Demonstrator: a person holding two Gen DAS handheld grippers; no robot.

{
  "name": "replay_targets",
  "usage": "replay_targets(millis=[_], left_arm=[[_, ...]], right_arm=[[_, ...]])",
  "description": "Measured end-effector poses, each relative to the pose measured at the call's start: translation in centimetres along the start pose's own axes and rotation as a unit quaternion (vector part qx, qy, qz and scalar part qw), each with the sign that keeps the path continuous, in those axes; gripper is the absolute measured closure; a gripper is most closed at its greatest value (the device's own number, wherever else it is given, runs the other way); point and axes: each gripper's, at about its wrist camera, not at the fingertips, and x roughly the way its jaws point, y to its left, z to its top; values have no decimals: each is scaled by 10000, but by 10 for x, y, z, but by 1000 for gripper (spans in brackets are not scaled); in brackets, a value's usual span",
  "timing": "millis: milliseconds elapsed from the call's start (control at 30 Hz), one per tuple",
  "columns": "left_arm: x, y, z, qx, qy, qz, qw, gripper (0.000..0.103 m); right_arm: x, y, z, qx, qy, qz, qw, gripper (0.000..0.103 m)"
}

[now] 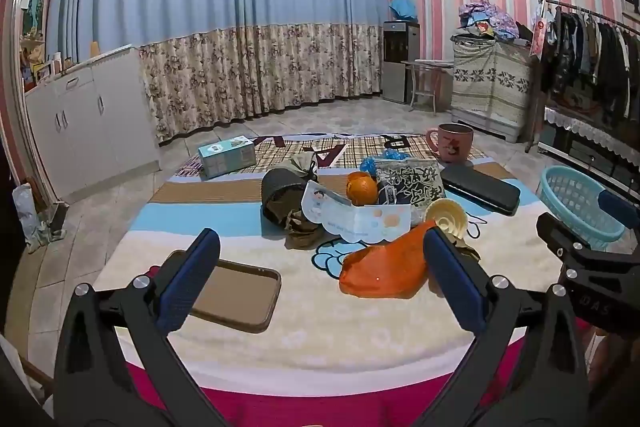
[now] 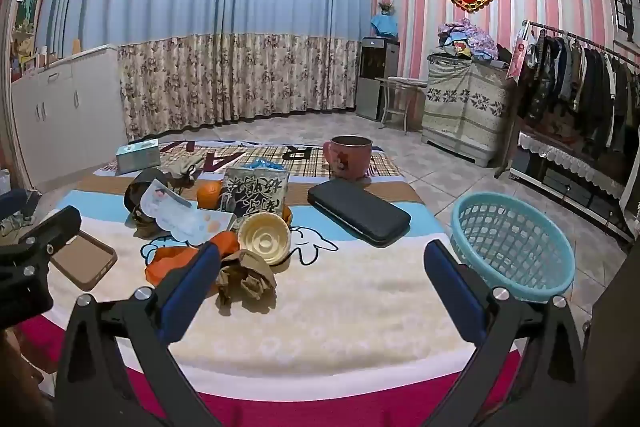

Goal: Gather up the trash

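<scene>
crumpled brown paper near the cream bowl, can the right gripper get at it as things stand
Probably yes: the crumpled brown paper lies in the open just ahead of the right gripper, whose jaws stand wide apart. Only the cream bowl sits close behind it.

Right gripper: two blue-padded fingers on black arms, spread wide apart, nothing between them, above a cream blanket-covered table. Crumpled brown paper wad: just beside the left finger. Cream ribbed plastic cup: on its side, mouth facing the camera, touching the paper wad. Orange plastic bag: partly behind the left finger. Light blue plastic lattice basket: at the table's right edge, beyond the right finger. Black rectangular case: flat, between cup and basket. Pink mug: upright at the far end. Brown phone case: flat, at left, near the left gripper, whose finger spacing cannot be judged.
</scene>
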Motion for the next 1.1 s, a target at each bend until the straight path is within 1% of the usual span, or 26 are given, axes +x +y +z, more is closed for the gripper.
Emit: replay_targets(millis=[267,300,367,567,1100], left_arm=[[1,2,5,9,5,-12,10000,5],[2,2,6,19,-1,-7,10000,5],[-1,-1,0,-11,-33,3,10000,5],[-1,2,4,-9,-47,21,10000,5],[-5,1,1,-25,-91,27,10000,5]], right_arm=[[0,3,6,-6,-36,-16,10000,4],[-6,1,3,13,-137,-16,9999,4],[-7,1,5,18,-136,-9,9999,4],[-2,1,4,26,-144,-13,9999,4],[-2,-2,3,47,-151,-2,9999,4]])
